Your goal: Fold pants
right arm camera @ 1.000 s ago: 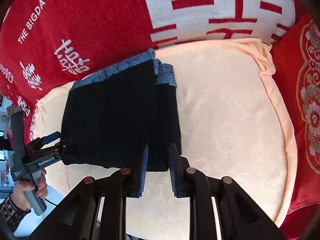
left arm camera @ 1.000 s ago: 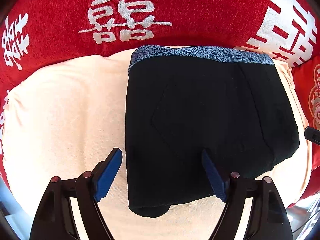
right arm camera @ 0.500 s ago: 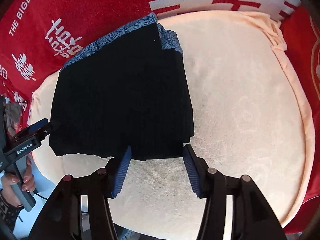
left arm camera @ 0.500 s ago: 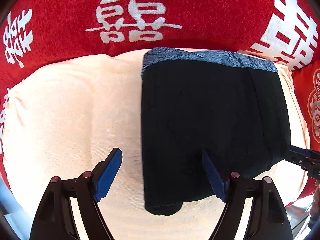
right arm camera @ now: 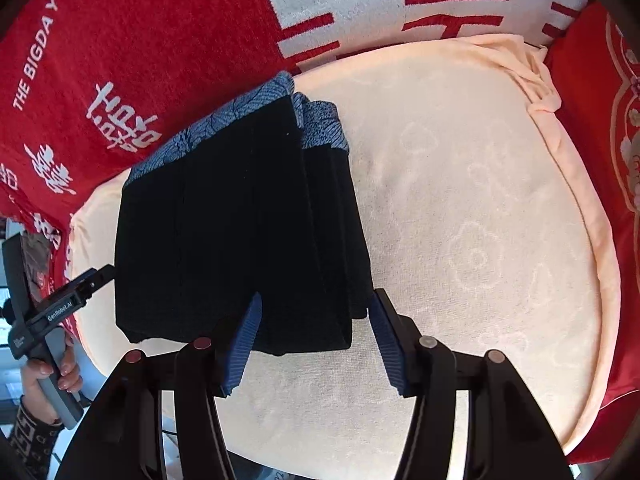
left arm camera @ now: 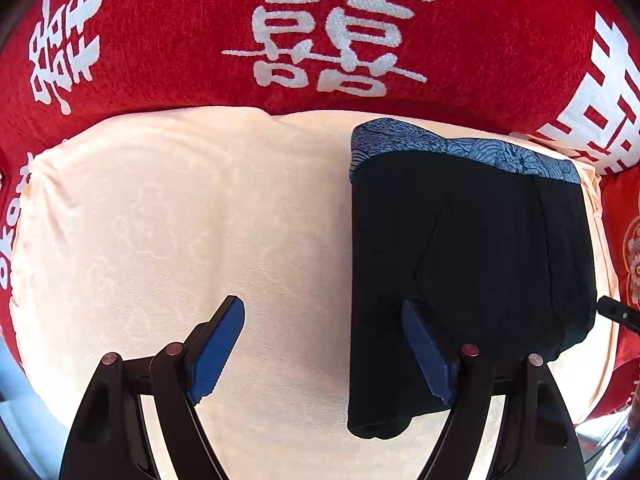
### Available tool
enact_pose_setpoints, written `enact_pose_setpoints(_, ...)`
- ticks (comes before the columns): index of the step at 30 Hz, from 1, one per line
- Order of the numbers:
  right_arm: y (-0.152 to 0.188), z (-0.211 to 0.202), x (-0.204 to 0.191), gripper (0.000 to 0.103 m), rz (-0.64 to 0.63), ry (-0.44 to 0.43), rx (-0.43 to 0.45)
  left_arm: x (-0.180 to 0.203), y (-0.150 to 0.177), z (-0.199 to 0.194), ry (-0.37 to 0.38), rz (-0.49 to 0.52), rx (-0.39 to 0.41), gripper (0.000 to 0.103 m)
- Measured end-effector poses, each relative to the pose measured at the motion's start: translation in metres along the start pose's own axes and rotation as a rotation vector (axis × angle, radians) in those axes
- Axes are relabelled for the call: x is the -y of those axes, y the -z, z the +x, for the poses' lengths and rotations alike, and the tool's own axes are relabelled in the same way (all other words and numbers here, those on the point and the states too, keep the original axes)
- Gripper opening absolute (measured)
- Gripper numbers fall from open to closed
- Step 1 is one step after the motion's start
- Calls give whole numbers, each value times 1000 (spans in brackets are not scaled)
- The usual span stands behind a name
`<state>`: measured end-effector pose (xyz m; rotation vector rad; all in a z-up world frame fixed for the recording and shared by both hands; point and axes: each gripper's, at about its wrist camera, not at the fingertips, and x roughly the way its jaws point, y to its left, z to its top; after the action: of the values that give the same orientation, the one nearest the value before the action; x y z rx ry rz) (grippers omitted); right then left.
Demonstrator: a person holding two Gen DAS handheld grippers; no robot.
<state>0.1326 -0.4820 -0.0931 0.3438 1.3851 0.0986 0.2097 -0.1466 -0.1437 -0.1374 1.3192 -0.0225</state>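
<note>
The folded black pants (left arm camera: 472, 264) lay on the peach cushion (left arm camera: 180, 240) against the red backrest (left arm camera: 160, 40), the left gripper (left arm camera: 324, 344) spread wide, while the right gripper (right arm camera: 316, 340), clenched a second earlier, had released.

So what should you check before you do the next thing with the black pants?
1. Pants folded into a compact stack: ok.
2. Blue patterned waistband all at the far end: ok.
3. Layers lined up: not ok; in the right wrist view the right-side layers step out at the waistband and the near edge is uneven.
4. Left tongs open, holding nothing: ok.
5. Right tongs open, near edge of the pants between the fingers: ok.
6. Stack fully on the cream cushion: ok.
7. Creases inside the stack: cannot tell.
</note>
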Motion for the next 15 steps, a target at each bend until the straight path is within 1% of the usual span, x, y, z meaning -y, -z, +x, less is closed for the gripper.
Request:
enact_pose_setpoints(2, -5, 0, 6, 72, 34, -18, 0, -4, -2, 0, 7, -8, -4, 82)
enact_pose_setpoints(5, -11, 0, 11, 73, 65, -39, -4, -9, -4, 0, 37, -24, -7, 82)
enact_pose_setpoints(8, -17, 4, 8, 79, 45, -45, -8, -11, -7, 7, 50, -40, -29, 82)
enact_pose_setpoints(11, -18, 9, 8, 79, 36, -45, -26, -12, -9, 12, 73, -58, -49, 82)
enact_pose_setpoints(15, -17, 12, 12, 79, 61, -62, -36, -10, -11, 14, 82, -56, -49, 82)
